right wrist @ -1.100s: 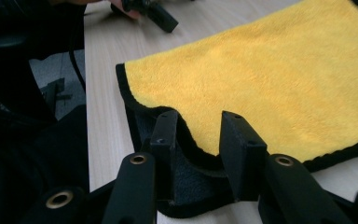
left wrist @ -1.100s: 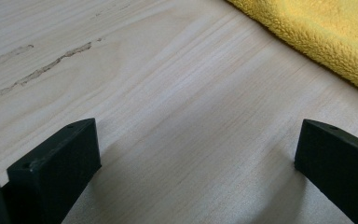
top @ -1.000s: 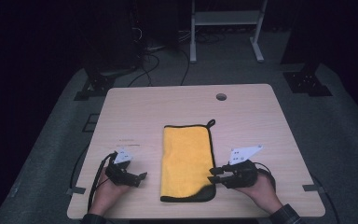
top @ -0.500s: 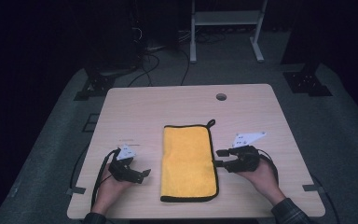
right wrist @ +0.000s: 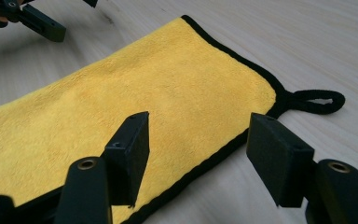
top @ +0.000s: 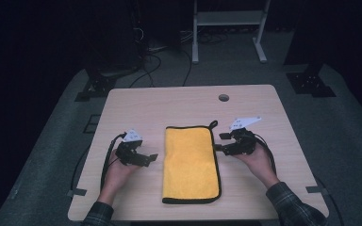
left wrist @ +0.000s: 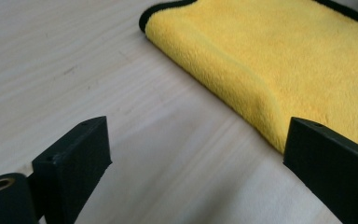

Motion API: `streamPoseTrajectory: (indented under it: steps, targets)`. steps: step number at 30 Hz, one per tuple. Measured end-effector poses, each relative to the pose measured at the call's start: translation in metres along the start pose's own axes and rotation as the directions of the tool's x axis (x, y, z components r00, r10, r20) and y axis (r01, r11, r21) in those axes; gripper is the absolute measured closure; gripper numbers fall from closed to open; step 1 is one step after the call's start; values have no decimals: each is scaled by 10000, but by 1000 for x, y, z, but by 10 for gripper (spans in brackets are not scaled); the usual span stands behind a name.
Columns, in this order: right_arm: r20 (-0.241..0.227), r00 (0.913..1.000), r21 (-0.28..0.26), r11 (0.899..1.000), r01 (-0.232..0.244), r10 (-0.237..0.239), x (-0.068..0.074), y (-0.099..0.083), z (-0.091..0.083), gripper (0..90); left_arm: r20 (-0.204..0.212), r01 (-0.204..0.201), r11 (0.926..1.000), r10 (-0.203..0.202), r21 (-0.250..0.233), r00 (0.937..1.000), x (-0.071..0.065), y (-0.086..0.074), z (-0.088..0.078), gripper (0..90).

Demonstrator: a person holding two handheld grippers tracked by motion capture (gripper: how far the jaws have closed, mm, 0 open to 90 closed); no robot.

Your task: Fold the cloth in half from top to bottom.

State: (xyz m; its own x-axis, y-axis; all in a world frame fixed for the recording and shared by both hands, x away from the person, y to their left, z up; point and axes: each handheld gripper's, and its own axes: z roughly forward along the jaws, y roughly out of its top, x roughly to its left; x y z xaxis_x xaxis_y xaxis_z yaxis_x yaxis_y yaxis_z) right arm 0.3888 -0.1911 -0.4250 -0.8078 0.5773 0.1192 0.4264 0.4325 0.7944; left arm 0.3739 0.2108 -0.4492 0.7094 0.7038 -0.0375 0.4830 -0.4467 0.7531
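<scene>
A folded yellow towel [top: 191, 162] with black trim lies lengthwise in the middle of the wooden table [top: 179, 103]. Its hanging loop [top: 213, 124] sticks out at the far right corner. My left gripper [top: 150, 159] is left of the towel, just off its edge. Its jaws stand open and have just been closing slightly, with bare wood between them [left wrist: 196, 149]; the towel's folded edge [left wrist: 261, 93] lies by one jaw. My right gripper [top: 219, 142] is at the towel's right edge. Its jaws have just been opening and straddle the trimmed edge [right wrist: 198, 140] without pressing it, near the loop [right wrist: 314, 100].
A round cable hole [top: 223, 97] sits near the table's far edge. Behind the table a white stand [top: 226, 28] and cables [top: 155, 56] lie on the dark floor. Bare wood surrounds the towel on all sides.
Both hands have moved away from the person along the towel's sides. The right gripper's jaws have spread wider. The towel lies as before.
</scene>
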Motion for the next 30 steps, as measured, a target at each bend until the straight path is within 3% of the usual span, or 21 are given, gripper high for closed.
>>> streamPoseTrajectory:
  steps: [11,19,27,30]
  targets:
    - [675,9977,354,9993,-89,64,-22,15,27,333,43,-322,9993,323,-169,9995,10,36,23,122]
    - [1061,9943,492,9987,-138,85,-37,22,46,315,96,-310,9991,313,-279,9995,16,59,43,135]
    - [1458,9884,284,9985,-461,415,-55,26,65,306,-295,-150,9997,155,168,9994,33,72,69,138]
    - [1512,9876,493,9975,-497,417,-59,25,73,301,-428,-25,9992,42,398,9991,40,72,77,141]
